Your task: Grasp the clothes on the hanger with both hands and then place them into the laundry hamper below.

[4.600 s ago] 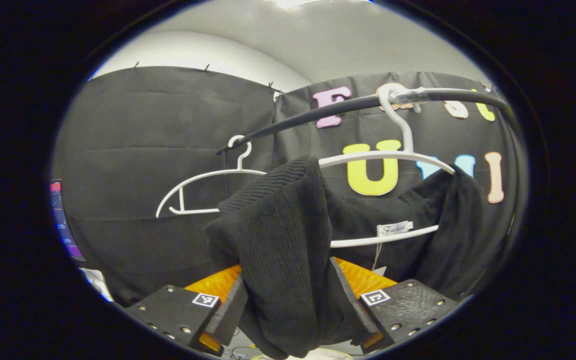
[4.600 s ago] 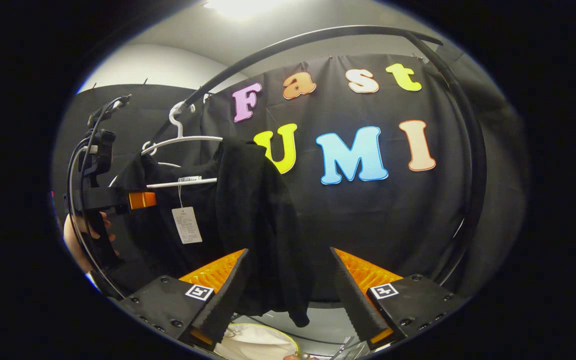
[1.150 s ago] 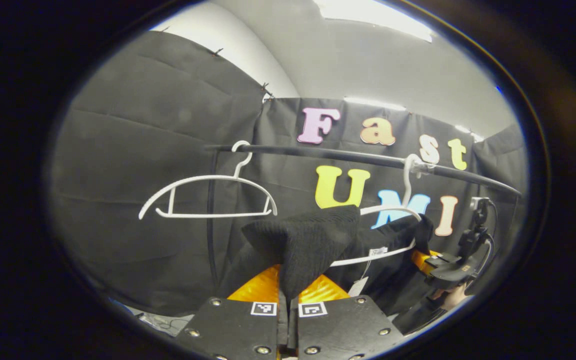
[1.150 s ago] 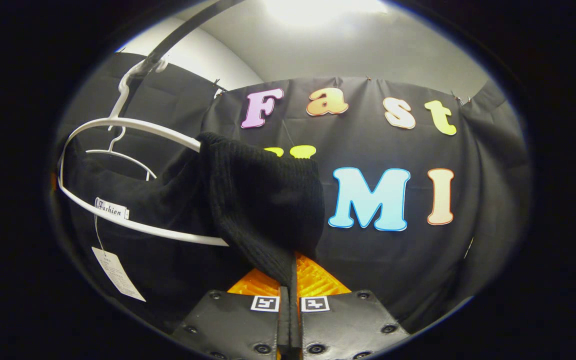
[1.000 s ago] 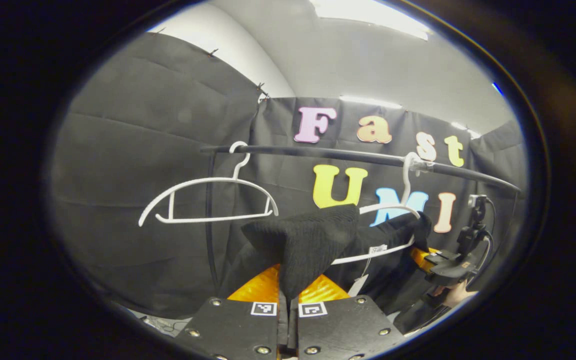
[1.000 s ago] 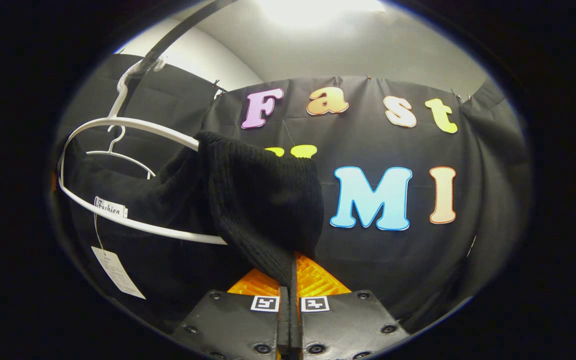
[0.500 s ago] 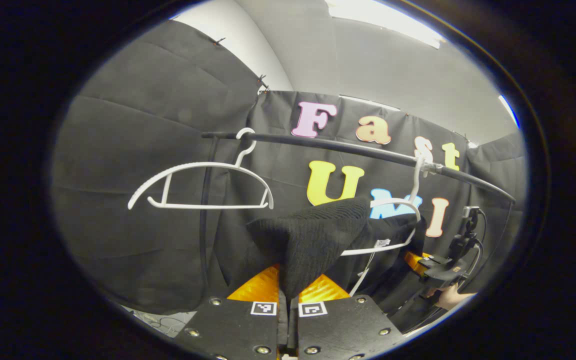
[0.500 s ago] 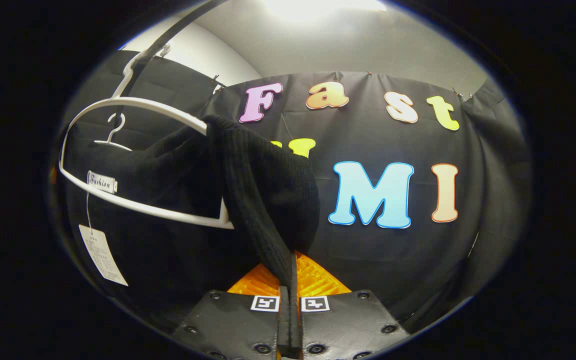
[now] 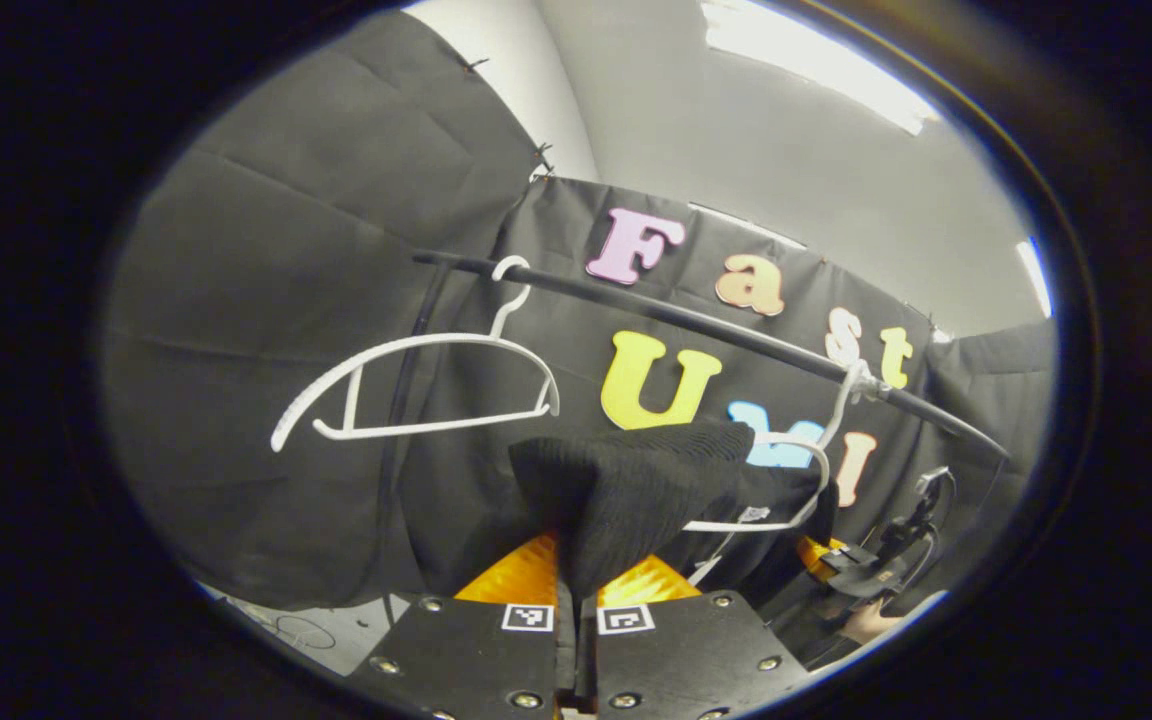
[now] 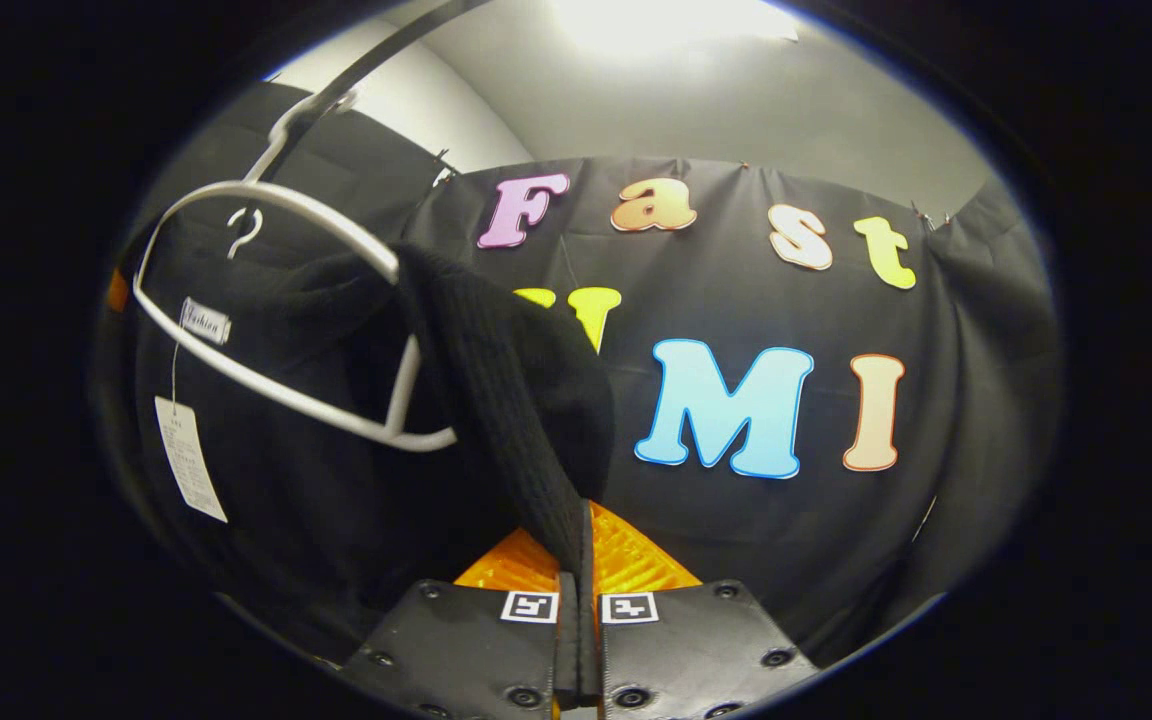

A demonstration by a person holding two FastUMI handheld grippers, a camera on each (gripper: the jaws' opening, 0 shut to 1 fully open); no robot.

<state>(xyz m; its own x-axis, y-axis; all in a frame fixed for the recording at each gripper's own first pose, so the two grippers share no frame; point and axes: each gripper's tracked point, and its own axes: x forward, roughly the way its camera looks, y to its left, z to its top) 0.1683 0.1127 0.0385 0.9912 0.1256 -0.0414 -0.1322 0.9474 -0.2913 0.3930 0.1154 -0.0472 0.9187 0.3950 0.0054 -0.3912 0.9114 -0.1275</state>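
A black knit garment hangs on a white hanger from a black rail. My left gripper is shut on one shoulder of the garment, pulling the knit into a peak above the orange fingers. In the right gripper view, my right gripper is shut on the other shoulder of the black garment, which stretches off the end of the white hanger. A paper tag dangles from the collar. The right gripper and the hand holding it also appear far right in the left gripper view.
A second, bare white hanger hangs at the left end of the rail. A black upright post stands behind it. Pale floor with a cable lies at the lower left. The rail arcs overhead in the right gripper view.
Both grippers, open around the garment's shoulders 4.6 s ago, are now shut on it. Over the last second the hanger has tilted and the right shoulder has slid toward its end.
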